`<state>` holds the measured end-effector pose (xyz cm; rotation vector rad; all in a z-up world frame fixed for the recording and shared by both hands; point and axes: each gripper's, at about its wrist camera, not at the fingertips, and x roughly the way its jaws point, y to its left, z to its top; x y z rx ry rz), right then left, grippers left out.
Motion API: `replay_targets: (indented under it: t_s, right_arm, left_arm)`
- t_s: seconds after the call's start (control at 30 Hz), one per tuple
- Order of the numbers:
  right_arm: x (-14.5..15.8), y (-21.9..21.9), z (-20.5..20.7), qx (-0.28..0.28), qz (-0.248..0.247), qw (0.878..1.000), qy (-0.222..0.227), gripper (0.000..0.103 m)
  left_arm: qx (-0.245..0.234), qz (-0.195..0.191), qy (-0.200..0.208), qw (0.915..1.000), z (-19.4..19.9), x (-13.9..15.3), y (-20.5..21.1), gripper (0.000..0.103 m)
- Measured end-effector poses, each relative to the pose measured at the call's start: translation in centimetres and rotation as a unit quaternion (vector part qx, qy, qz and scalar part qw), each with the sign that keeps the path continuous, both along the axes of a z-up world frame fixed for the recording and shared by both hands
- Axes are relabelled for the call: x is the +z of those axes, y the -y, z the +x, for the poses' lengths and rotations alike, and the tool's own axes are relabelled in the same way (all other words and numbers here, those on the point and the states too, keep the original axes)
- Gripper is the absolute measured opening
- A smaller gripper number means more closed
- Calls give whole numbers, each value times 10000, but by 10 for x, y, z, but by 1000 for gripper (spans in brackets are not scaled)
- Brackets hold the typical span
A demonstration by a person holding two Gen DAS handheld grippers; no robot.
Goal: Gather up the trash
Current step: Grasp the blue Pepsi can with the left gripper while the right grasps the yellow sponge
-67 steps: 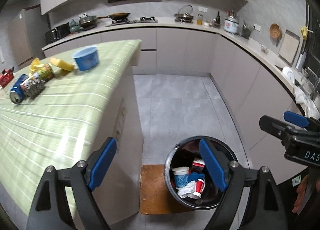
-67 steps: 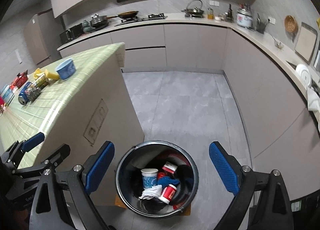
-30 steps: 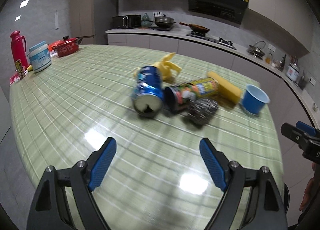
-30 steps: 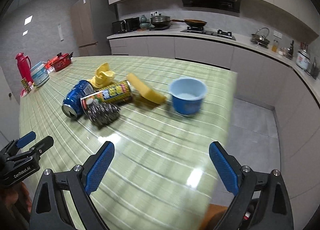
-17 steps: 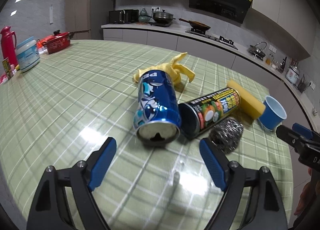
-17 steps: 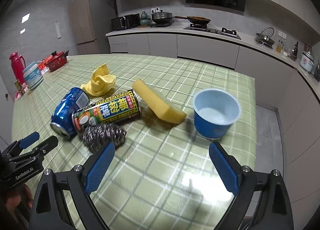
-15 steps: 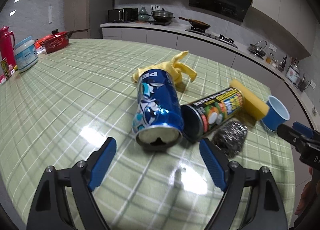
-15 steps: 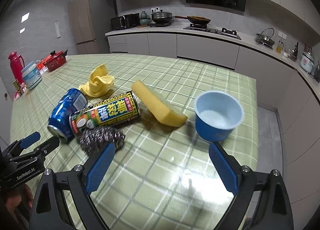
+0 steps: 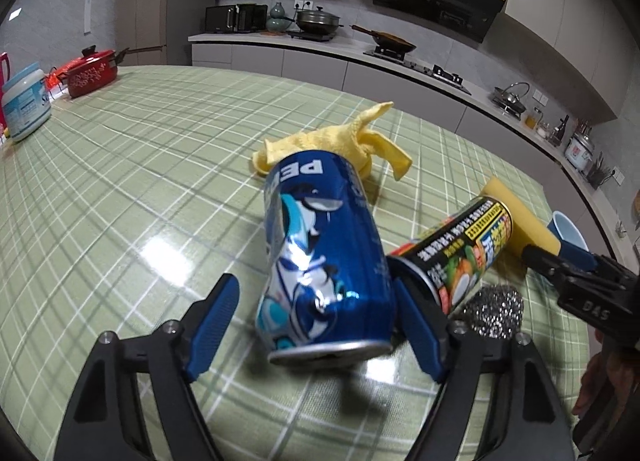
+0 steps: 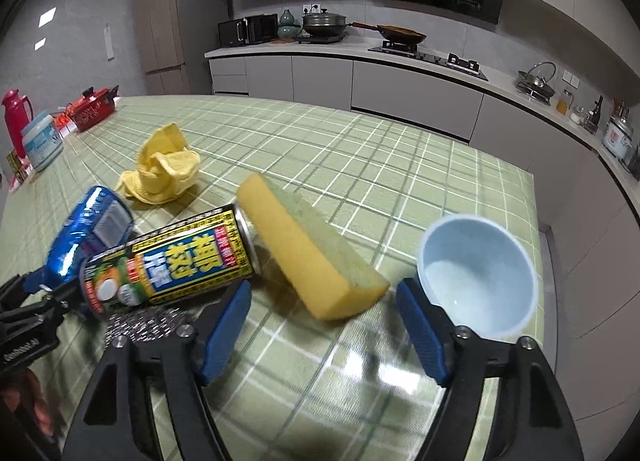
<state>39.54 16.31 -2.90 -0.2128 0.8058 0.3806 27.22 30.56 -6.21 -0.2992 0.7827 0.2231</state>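
Observation:
A blue soda can (image 9: pixel 324 257) lies on its side on the green checked table (image 9: pixel 120 181), its end toward me. My left gripper (image 9: pixel 318 325) straddles it with jaws closing; the right pad is at the can's side and a gap shows at the left pad. In the right wrist view a yellow sponge (image 10: pixel 308 245) lies slantwise, its near end between the closing jaws of my right gripper (image 10: pixel 322 333), untouched. A black-and-yellow can (image 10: pixel 172 265) lies between the soda can and the sponge. A blue cup (image 10: pixel 476 273) stands just right of the right finger.
A steel-wool scourer (image 10: pixel 140 325) sits by the black-and-yellow can and a crumpled yellow cloth (image 10: pixel 160 169) lies behind. A red pot (image 9: pixel 90 71) and a white tub (image 9: pixel 26 101) stand at the far left. The table's edge (image 10: pixel 536 221) runs just beyond the cup.
Both grippers swung from the trash bin on the floor to the table and came in low, the left over the soda can, the right at the sponge. Both jaws have narrowed.

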Motion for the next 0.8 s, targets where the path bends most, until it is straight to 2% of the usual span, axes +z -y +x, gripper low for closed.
replay_targets:
  t_s: [0.13, 0.2, 0.4, 0.5, 0.8]
  right_arm:
    - [-7, -4, 8, 12, -102, 9999, -2, 62]
    - [-10, -5, 10, 27, -112, 9999, -28, 52]
    - [-4, -2, 2, 80, 137, 9999, -34, 33]
    - [2, 0, -4, 113, 302, 9995, -40, 28]
    - [21, 6, -25, 175, 591, 9981, 40, 28]
  left_arm:
    - [-49, -139, 7, 9999, 2, -1, -2, 72]
    - [-86, -166, -10, 9998, 2, -2, -2, 67]
    - [-93, -150, 116, 9998, -4, 2, -4, 65]
    - [-97, -82, 187, 9997, -8, 6, -2, 65]
    - [-17, 75, 399, 9992, -26, 18, -1, 65]
